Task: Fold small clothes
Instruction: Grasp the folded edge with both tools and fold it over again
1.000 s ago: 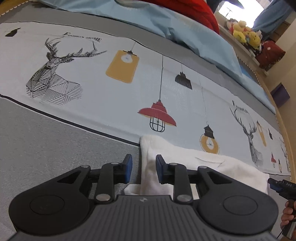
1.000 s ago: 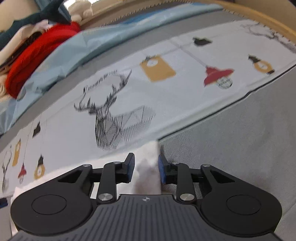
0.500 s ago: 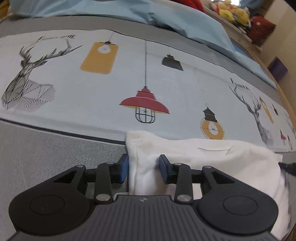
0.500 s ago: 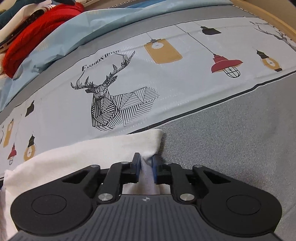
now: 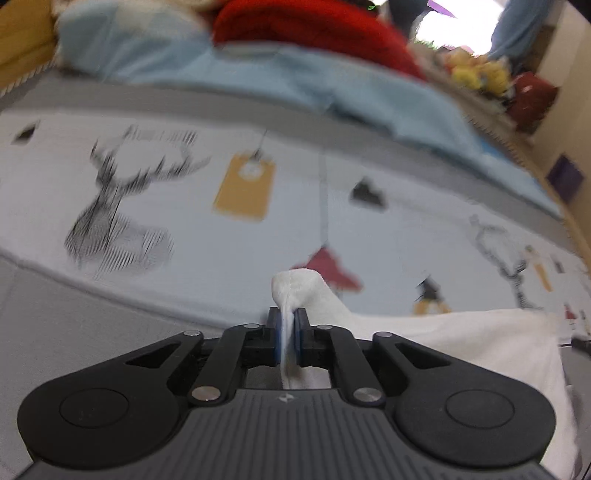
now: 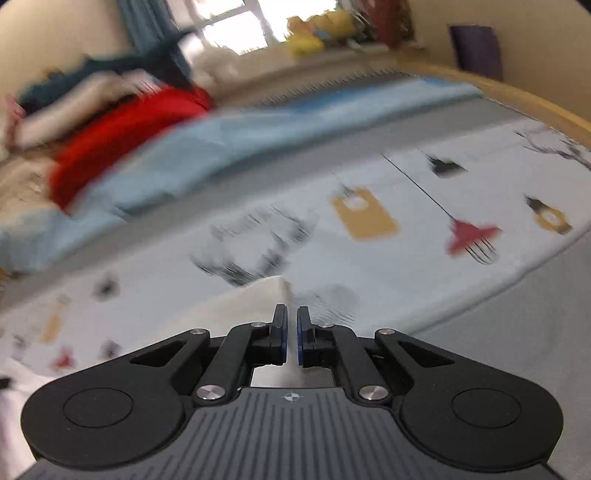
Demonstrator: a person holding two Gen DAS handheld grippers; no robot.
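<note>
Step in hand: we judge this as the pick-up of one edge of the white garment (image 5: 461, 343), a corner in each tool, ahead of the first fold.

Left gripper (image 5: 288, 328): its jaws are closing and we see them clenched on a bunched corner of the white cloth, which sticks up as a small peak just beyond the fingertips.

Right gripper (image 6: 289, 328): its jaws are closing too, with a thin pale strip of cloth showing between the blue pads (image 6: 281, 334); we take it as grasping the other corner, though blur makes the pinch harder to read here.

Where the garment is: in the left view it trails from the jaws off to the tool's right and under the tool body; in the right view it runs from the jaws to the tool's left. So it spans between our two tools, over the printed bedsheet (image 5: 258, 236).

Ahead of the tools: deer and lamp prints, then a light blue quilt (image 5: 295, 85) and a red cloth (image 5: 314, 22), well apart from the garment.

Next move calls for: both corners raised together and carried forward at an even pace, so that the held edge lands square on the far edge.

Watch for: a thin pinch on the right side slipping; uneven travel skewing the fold.
</note>
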